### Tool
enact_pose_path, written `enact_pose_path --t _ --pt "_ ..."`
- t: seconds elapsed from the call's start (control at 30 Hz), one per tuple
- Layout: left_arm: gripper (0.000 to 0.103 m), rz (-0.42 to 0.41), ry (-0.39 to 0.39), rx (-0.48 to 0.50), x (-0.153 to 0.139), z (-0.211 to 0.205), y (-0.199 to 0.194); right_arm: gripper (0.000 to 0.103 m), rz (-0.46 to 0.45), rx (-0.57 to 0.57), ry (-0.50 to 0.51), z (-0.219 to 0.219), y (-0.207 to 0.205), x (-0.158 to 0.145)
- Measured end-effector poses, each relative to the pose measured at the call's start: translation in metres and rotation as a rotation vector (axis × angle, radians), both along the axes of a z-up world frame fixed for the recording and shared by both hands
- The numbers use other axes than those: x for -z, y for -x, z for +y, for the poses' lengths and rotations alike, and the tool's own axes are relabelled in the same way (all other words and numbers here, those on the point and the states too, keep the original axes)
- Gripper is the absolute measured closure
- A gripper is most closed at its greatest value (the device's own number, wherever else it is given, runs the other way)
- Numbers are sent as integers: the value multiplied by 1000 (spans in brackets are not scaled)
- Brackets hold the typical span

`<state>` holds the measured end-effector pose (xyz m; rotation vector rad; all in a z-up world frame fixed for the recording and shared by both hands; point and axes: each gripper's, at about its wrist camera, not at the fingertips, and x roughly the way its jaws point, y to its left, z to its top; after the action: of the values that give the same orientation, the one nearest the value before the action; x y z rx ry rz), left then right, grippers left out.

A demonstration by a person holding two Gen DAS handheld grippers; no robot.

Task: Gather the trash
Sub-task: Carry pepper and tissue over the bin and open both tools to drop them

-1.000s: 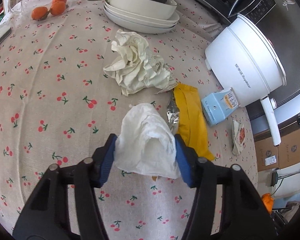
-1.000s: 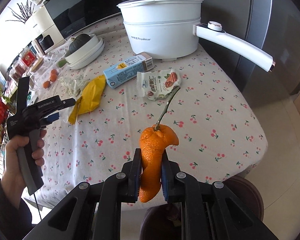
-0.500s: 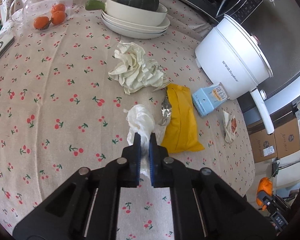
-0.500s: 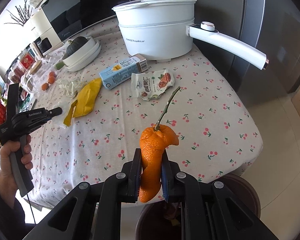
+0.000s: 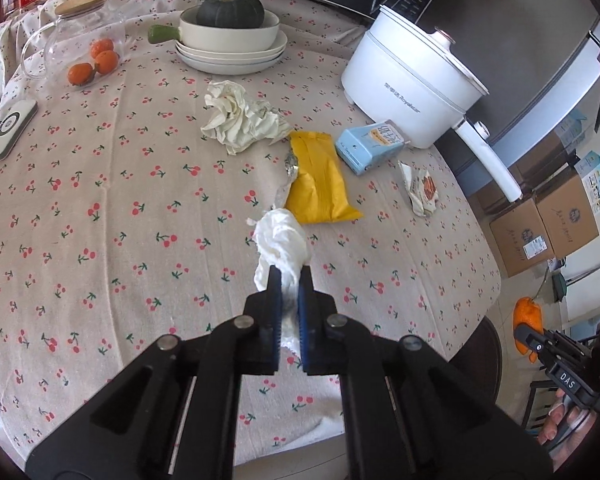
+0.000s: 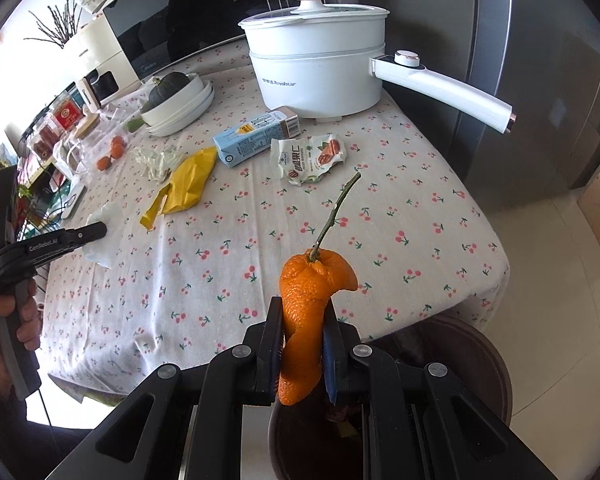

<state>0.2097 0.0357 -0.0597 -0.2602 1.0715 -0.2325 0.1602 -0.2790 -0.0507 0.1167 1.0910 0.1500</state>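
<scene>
My left gripper [image 5: 289,276] is shut on a white crumpled tissue [image 5: 281,240] and holds it above the cherry-print tablecloth [image 5: 100,208]. My right gripper [image 6: 302,312] is shut on an orange peel [image 6: 306,304] with a stem, held beyond the table's edge over a dark brown trash bin [image 6: 476,360]. On the table lie a crumpled paper wad [image 5: 240,118], a yellow wrapper [image 5: 318,178], a blue milk carton [image 5: 370,146] and a snack packet [image 5: 420,194]. The left gripper with the tissue [image 6: 104,236] also shows in the right wrist view.
A white electric pot [image 5: 412,84] with a long handle stands at the table's far right. Stacked plates with a bowl and dark squash [image 5: 230,28], a glass jar with small oranges [image 5: 96,60] and a white device [image 5: 10,122] sit at the back and left. Cardboard boxes [image 5: 540,224] stand on the floor.
My left gripper shut on the tissue and lifted it back from the table. My right gripper moved the orange peel away from the table, over the bin.
</scene>
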Motion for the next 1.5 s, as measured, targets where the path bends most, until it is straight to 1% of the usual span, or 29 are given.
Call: enact_pose_path --t 0.17,0.33,0.8,1.13,1.4,1.43,1.47,1.5 --pt "95 0 3 52 -4 -12 21 86 8 23 0 -13 20 2" --pt "95 -4 -1 126 -4 -37 44 86 16 40 9 -29 41 7" --pt "95 34 -31 355 15 -116 99 85 65 115 52 -87 104 36" --pt "95 72 -36 477 32 -166 120 85 77 168 26 -114 137 47" --pt "95 37 -16 585 32 -206 132 85 88 197 22 -128 145 51" --pt "92 29 -30 597 33 -211 132 85 88 201 22 -130 146 52" --pt "87 13 -60 603 33 -215 133 85 88 203 20 -131 146 52" --pt "70 -7 -105 597 33 -219 134 85 87 206 18 -132 146 52"
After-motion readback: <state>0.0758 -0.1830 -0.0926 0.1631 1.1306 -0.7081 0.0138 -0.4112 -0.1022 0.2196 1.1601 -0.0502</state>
